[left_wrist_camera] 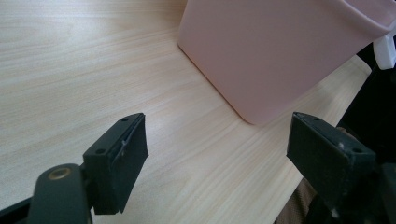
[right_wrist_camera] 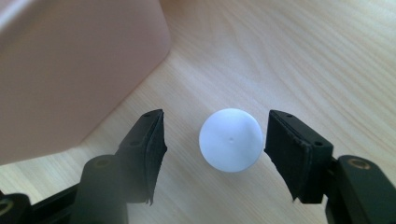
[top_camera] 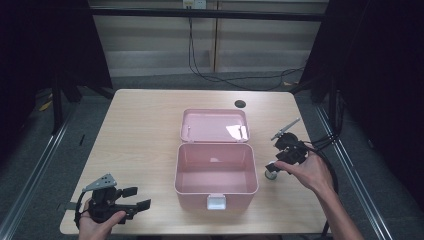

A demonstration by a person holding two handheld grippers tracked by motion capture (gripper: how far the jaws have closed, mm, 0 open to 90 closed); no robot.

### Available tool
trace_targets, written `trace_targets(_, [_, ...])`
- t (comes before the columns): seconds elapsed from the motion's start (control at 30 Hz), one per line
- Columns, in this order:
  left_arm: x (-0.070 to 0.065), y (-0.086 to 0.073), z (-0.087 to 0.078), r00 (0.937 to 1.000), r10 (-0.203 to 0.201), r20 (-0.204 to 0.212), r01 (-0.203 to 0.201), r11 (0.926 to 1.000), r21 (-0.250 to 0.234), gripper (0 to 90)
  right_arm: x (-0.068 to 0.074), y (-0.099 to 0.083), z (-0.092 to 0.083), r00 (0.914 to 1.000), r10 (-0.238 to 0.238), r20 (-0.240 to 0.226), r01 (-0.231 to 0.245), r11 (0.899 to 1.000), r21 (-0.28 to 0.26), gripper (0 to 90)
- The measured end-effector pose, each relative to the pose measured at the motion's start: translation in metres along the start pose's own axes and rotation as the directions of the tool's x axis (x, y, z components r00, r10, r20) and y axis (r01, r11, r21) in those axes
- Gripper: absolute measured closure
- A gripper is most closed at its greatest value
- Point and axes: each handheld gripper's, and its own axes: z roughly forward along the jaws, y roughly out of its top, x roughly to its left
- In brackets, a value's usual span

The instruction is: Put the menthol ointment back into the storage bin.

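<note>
From above, on the pale wooden table (top_camera: 145, 125), an open pink plastic box (top_camera: 216, 175) sat in the middle, its lid (top_camera: 214, 125) laid back on the far side and a white latch (top_camera: 216, 202) at its near wall. At the near left corner, the left gripper (top_camera: 134, 199) rested in a hand, jaws apart and holding nothing. Right of the box, the right gripper (top_camera: 273, 166) pointed down at a small white object (top_camera: 271, 174) on the table just beside the box's right wall.

Along the left gripper's jaws, the box's pink wall (left_wrist_camera: 266, 51) stood farther off; bare wood lay in the wide gap.

Along the right gripper's jaws, a smooth white round ball (right_wrist_camera: 230, 140) lay on the table between the pads (right_wrist_camera: 152, 149), which stood clear of it on both sides, not gripping. The pink box (right_wrist_camera: 70, 70) was near on the left.
</note>
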Motion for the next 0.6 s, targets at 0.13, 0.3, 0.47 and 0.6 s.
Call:
trace_targets(0.13, [0.0,0.0,-0.001,1.0,0.005,0.0,-0.005,1.0,0.002,19.7,-0.002,0.004,0.002,1.0,-0.008,0.004,0.008,1.0,0.023,42.8])
trace_targets(0.3, [0.0,0.0,0.0,1.0,0.003,0.001,-0.003,1.0,0.001,19.7,-0.004,0.007,0.006,0.9999,-0.011,-0.002,0.012,0.999,0.053,43.2])
trace_targets(0.47, [0.0,0.0,0.0,1.0,0.003,0.001,-0.003,1.0,0.004,19.4,-0.008,0.011,0.013,0.9995,-0.026,0.016,0.024,0.992,0.128,39.6])
trace_targets(0.6, [0.001,0.0,0.0,1.0,0.001,0.003,-0.001,1.0,0.004,19.4,-0.007,0.012,0.015,0.9996,-0.028,0.007,0.027,0.989,0.149,39.6])
